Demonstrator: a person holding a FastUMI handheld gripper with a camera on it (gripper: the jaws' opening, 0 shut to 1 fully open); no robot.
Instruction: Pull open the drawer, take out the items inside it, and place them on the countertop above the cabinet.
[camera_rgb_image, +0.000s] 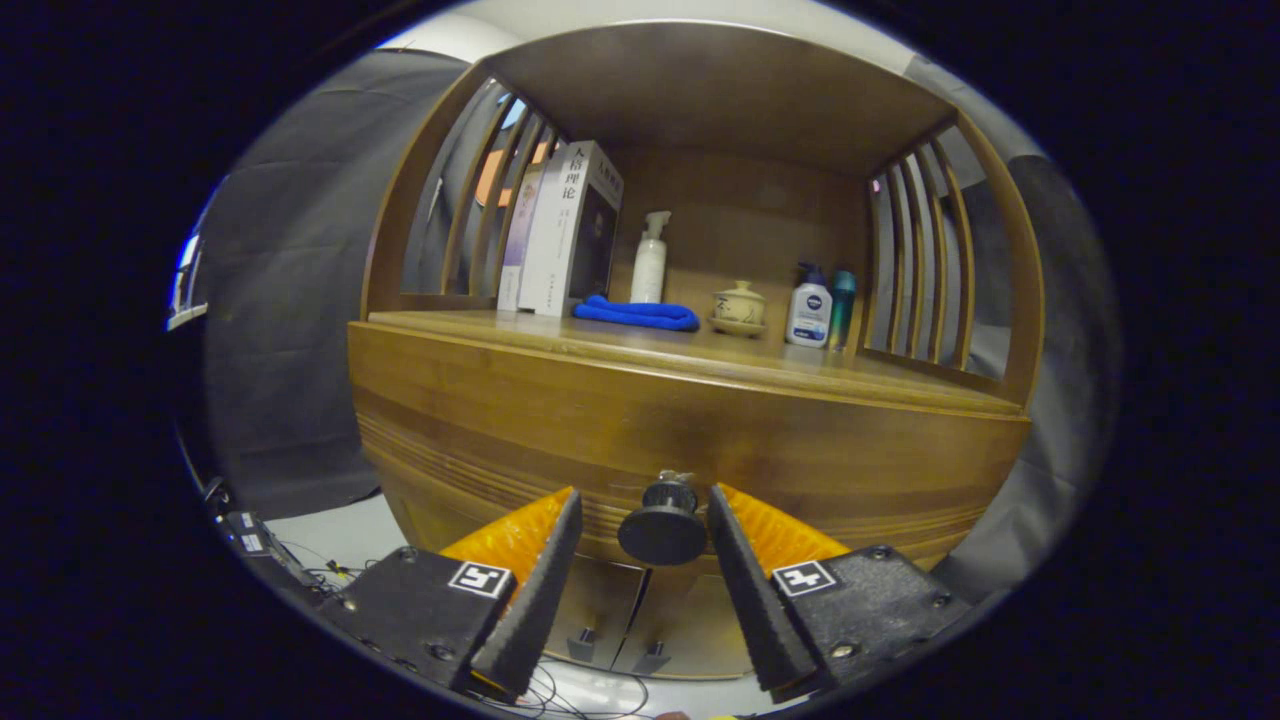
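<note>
Gripper (645, 520): held open, the fingers spread to either side of the drawer knob (663, 524); a narrow gap is seen on each side, so no contact can be confirmed.
Drawer knob: dark and round, set between the fingertips, fixed to the drawer front (690, 420).
Drawer front: seen closed, flush beneath the counter (620, 340); its contents are hidden.
Pose: the gripper is levelled at the knob, fingers pointed straight at the cabinet face.
Counter: carried at 12 o'clock from the knob; books (560, 230) at 11 o'clock, a blue cloth (637, 314) beside them, a pump bottle (650, 258), a lidded cup (739, 304), two small bottles (820, 308) at 1 o'clock.
Lower doors (640, 620): seen at 6 o'clock, below the knob.
</note>
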